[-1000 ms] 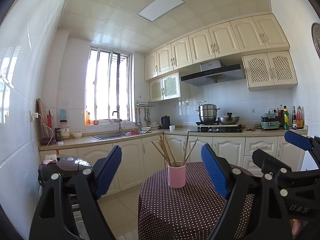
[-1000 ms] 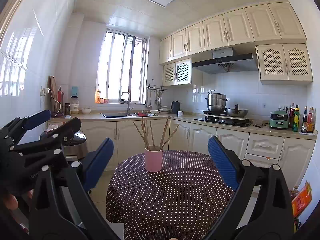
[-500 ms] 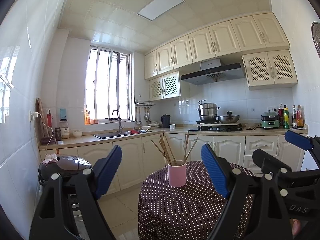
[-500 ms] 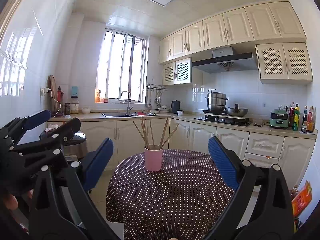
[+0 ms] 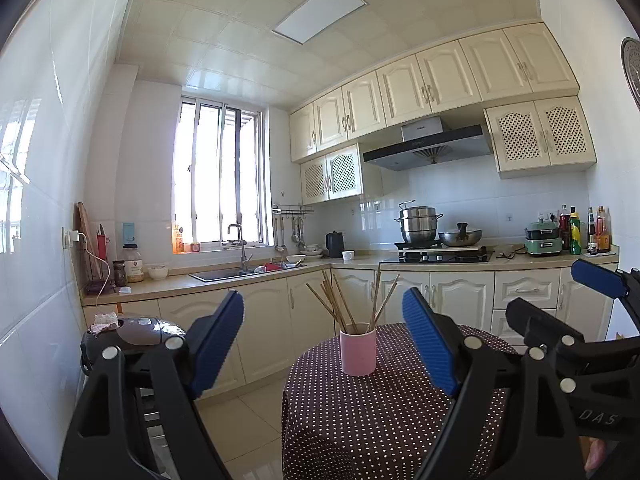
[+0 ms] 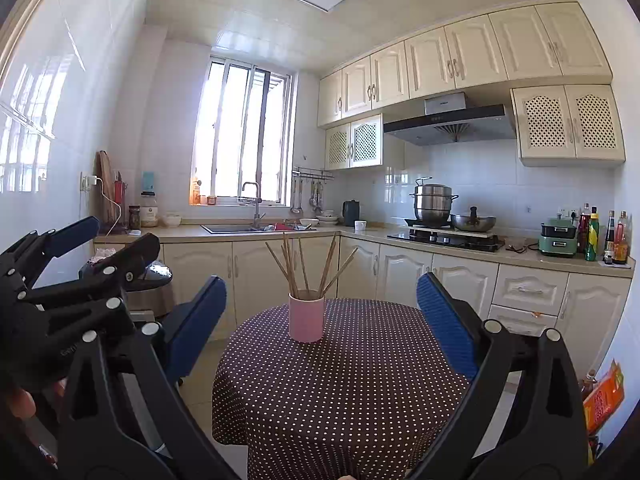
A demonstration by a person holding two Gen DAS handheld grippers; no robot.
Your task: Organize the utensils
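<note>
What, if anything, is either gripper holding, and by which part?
Nothing. The left gripper and right gripper are both open and empty; the chopsticks stand in the pink cup.

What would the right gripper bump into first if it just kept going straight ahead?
Probably the pink cup with the chopsticks in it. It stands on the dotted tablecloth, almost centred between the open fingers of the right gripper. Nothing else sits in between, though depth is hard to judge.
</note>
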